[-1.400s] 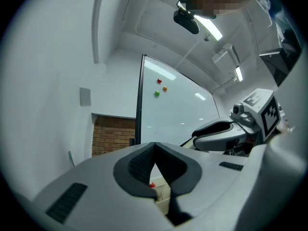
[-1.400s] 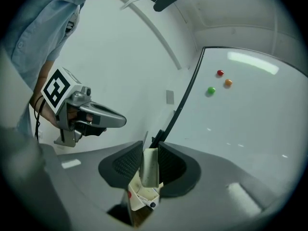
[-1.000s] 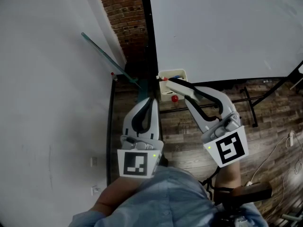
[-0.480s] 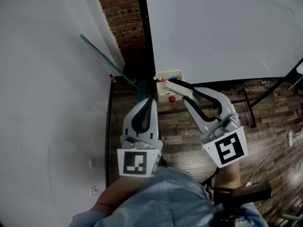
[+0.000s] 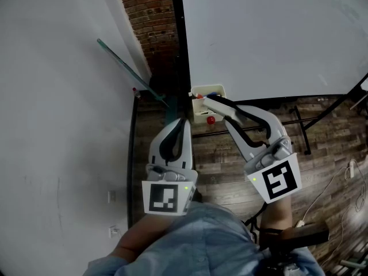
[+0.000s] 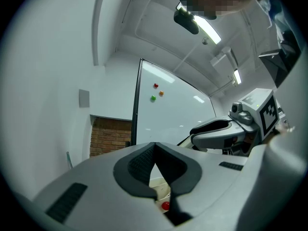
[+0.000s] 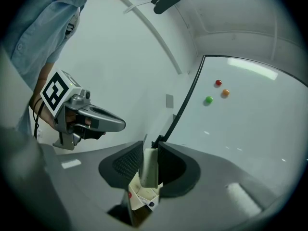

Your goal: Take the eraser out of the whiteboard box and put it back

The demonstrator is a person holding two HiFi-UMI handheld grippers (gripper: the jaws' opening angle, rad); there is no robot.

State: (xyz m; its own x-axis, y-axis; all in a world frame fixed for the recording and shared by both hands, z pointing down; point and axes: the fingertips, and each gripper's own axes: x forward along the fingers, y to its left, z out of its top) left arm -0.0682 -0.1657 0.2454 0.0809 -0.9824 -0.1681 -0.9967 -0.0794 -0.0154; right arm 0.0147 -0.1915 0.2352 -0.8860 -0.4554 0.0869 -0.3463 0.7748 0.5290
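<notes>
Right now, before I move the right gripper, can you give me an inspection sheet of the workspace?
Surface: whiteboard, unmarked; no table in view.
Job's things: eraser upright between the right gripper's pads, over the opening of the whiteboard box; cannot tell whether its lower end is inside.
Clutter: red, orange and green magnets on the board; small red ball-like thing just below the box.
Grippers: right gripper shut on the eraser; left gripper shut, empty, held left of the box.
Cables: white cable on the floor, far right, away from the grippers.
Surroundings: brick wall, white wall, wooden floor.
</notes>
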